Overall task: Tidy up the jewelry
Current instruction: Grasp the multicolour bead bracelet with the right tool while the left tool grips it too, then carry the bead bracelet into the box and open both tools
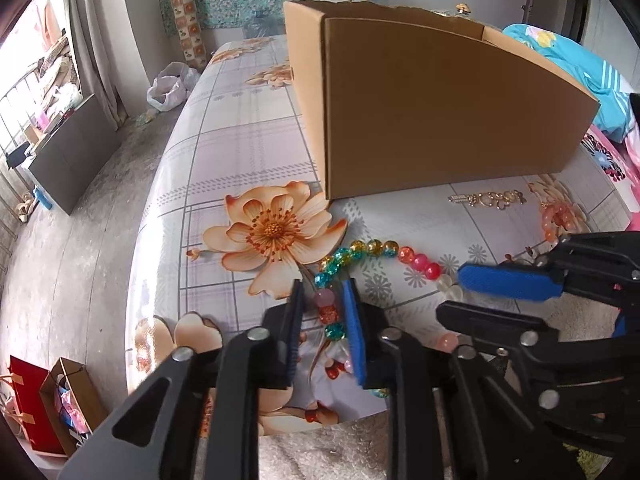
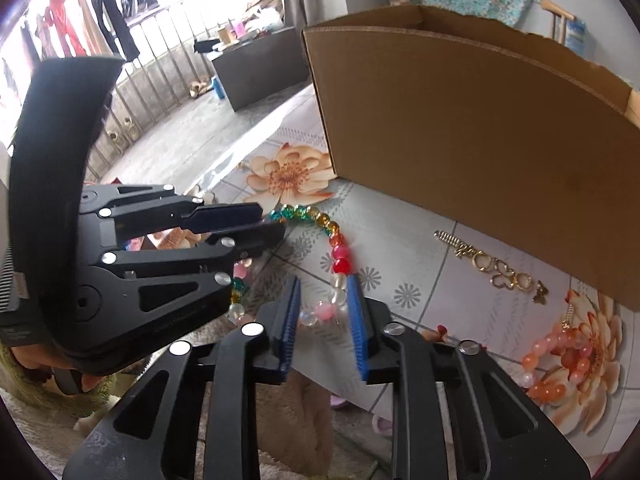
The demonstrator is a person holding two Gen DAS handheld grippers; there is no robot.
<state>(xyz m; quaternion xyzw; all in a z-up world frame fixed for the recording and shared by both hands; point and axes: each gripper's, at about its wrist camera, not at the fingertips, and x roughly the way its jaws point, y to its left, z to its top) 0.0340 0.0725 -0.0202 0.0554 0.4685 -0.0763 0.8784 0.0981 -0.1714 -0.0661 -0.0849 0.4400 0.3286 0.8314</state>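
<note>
Left gripper point(image 1: 322, 290): seen nearest in the left wrist view, pointed steeply down; its fingers point(image 1: 354, 312) are narrowed about one side of the bead bracelet point(image 1: 374, 250), with a pink, an orange and a teal bead lying between the pads. Whether the pads actually press the beads cannot be told.

Right gripper point(image 2: 323, 286): likewise pointed down; its fingers point(image 2: 356, 300) are drawn in around the opposite side of the same bracelet, with clear and pink beads between them, the right pad against a clear bead. A firm grip cannot be confirmed.

Bead bracelet: multicoloured, lying in a loop on the counter point(image 1: 240, 152) near its front edge, spanned by both grippers; teal, yellow, orange, red and clear beads are noted.

Counter: covered in a pale checked cloth printed with large orange flowers.

Orange bead bracelet point(image 2: 560, 360): heaped to the right, well apart from the grippers.

Gold chain point(image 1: 488, 199): stretched out on the cloth just in front of the cardboard box point(image 1: 440, 100).

Cardboard box: open-topped, standing upright at the far side of the counter, behind all the jewelry.
</note>
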